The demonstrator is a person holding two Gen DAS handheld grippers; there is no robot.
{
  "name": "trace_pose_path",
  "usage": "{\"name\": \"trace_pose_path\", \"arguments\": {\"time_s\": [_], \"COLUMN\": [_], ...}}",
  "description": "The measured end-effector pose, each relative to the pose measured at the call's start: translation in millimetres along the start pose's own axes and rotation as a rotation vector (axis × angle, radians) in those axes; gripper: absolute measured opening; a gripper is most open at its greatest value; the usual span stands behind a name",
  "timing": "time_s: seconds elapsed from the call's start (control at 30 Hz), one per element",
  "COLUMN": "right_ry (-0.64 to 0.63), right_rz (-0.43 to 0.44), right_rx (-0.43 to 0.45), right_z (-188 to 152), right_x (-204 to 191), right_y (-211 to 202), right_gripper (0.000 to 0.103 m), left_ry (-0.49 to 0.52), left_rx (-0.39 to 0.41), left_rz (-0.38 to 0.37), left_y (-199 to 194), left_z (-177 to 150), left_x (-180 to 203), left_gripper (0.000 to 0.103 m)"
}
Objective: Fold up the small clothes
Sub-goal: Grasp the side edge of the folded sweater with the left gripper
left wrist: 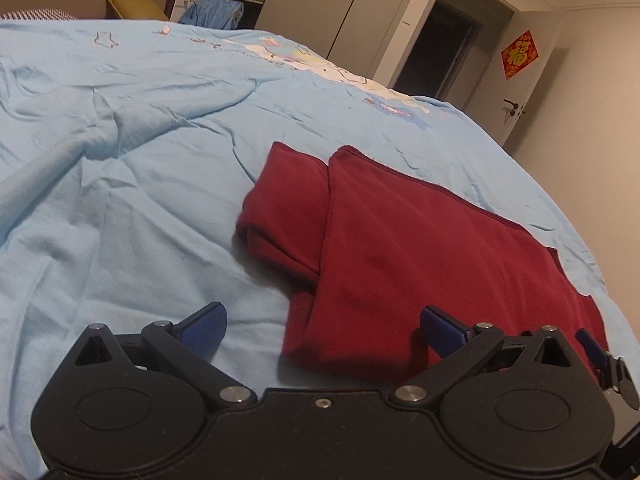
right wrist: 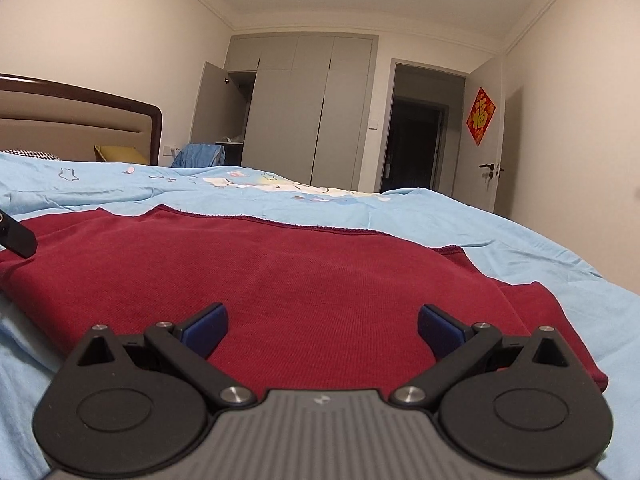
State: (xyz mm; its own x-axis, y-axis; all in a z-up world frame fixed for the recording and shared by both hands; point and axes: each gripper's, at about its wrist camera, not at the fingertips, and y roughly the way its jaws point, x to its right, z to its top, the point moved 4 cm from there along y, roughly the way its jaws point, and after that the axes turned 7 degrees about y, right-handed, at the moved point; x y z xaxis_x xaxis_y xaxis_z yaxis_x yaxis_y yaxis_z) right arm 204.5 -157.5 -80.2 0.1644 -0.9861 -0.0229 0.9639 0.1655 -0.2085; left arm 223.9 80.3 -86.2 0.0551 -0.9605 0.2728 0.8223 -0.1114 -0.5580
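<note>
A dark red garment (left wrist: 404,256) lies partly folded on the light blue bedsheet (left wrist: 140,168), one sleeve sticking out to its left. My left gripper (left wrist: 322,330) is open at the garment's near left edge, its right finger over the cloth and its left finger over bare sheet. In the right wrist view the same red garment (right wrist: 280,276) spreads flat and wide. My right gripper (right wrist: 322,330) is open low over its near edge, nothing between the blue pads. Part of the right gripper (left wrist: 604,356) shows at the left view's right edge.
The bed ends at the right, with a wall beyond. A headboard (right wrist: 80,120), a yellow cushion (right wrist: 120,154) and blue clothing (right wrist: 200,154) are at the far end. Grey wardrobes (right wrist: 304,112) and an open doorway (right wrist: 416,140) stand behind.
</note>
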Motion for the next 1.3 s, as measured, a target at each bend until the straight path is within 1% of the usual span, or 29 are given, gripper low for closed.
{"name": "trace_pose_path", "arguments": {"time_s": [0.07,0.13,0.2,0.27,0.33,0.4,0.47,0.53,0.67,0.9,0.93,1.0,1.03,1.07,1.13,1.3], "right_ry": [0.001,0.002,0.003,0.003,0.003,0.003,0.003,0.003,0.003,0.003,0.003,0.003,0.003,0.004,0.003,0.003], "right_rz": [0.0,0.0,0.0,0.0,0.0,0.0,0.0,0.0,0.0,0.0,0.0,0.0,0.0,0.0,0.0,-0.001], "right_rx": [0.002,0.004,0.005,0.005,0.006,0.005,0.005,0.005,0.006,0.006,0.006,0.007,0.007,0.007,0.007,0.007], "right_z": [0,-1,-1,-1,-1,-1,-1,-1,-1,-1,-1,-2,-2,-2,-2,-2], "right_x": [1,2,2,2,2,2,2,2,2,2,2,2,2,2,2,2], "right_y": [0,0,-1,-1,-1,-1,-1,-1,-1,-1,-1,-1,-1,0,0,0], "right_gripper": [0.103,0.103,0.103,0.103,0.103,0.103,0.103,0.103,0.103,0.103,0.103,0.103,0.103,0.103,0.103,0.103], "left_ry": [-0.024,-0.058,-0.104,-0.153,-0.186,-0.194,-0.188,-0.192,-0.22,-0.283,-0.287,-0.275,-0.262,-0.248,-0.241,-0.26], "left_rx": [-0.01,-0.017,-0.019,-0.009,0.0,0.01,0.018,0.02,0.036,0.082,0.083,0.078,0.074,0.065,0.059,0.059], "left_rz": [-0.036,-0.104,-0.155,-0.188,-0.204,-0.201,-0.197,-0.2,-0.209,-0.187,-0.179,-0.147,-0.129,-0.108,-0.104,-0.123], "left_y": [0,0,2,4,7,9,11,14,22,40,41,44,45,46,47,48], "left_z": [-1,-2,-2,0,2,4,7,8,10,21,22,25,26,27,27,28], "left_x": [1,2,0,-3,-6,-7,-7,-7,-11,-19,-19,-17,-16,-16,-17,-23], "left_gripper": [0.102,0.102,0.102,0.102,0.1,0.094,0.08,0.078,0.077,0.077,0.075,0.067,0.055,0.047,0.045,0.046]}}
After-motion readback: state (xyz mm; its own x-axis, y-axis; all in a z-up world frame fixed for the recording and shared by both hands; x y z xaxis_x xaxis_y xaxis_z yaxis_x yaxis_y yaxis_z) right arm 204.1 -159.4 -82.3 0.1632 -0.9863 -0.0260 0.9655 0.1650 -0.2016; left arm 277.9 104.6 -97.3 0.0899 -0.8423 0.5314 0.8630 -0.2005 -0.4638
